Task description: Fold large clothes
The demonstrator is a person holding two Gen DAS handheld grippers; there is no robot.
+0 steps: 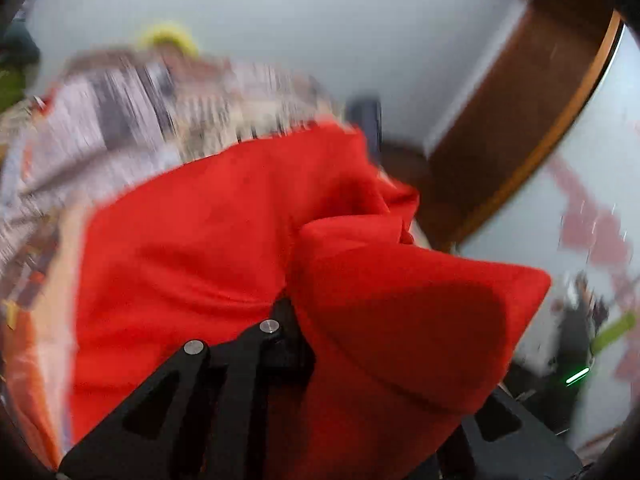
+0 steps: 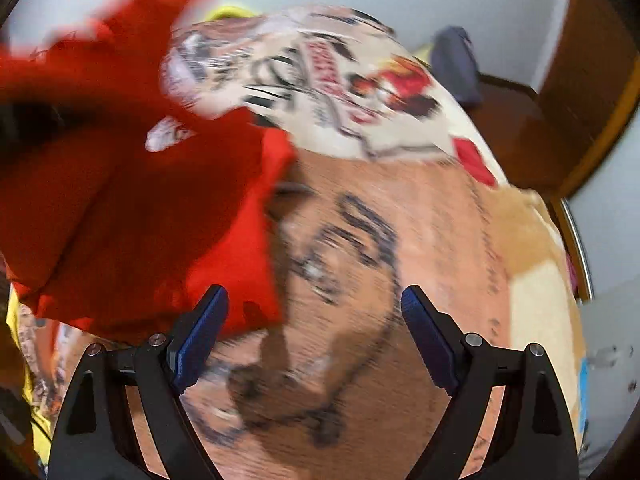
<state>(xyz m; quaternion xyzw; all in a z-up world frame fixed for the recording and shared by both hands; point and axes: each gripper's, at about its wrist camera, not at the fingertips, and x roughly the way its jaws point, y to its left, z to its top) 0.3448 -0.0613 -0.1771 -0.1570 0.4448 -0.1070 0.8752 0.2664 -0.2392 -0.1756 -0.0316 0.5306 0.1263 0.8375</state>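
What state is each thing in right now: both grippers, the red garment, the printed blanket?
Left gripper: jaws shut on the red garment.
Right gripper: jaws open, nothing between them.
Red garment: bunched, lifted, unfolded.
Printed blanket: spread flat beneath the garment.

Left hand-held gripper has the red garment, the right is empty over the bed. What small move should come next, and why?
Probably bring the open right hand-held gripper left onto the red garment's free edge. The left hand-held gripper is shut on bunched cloth, and the right has only the printed blanket between its fingers.
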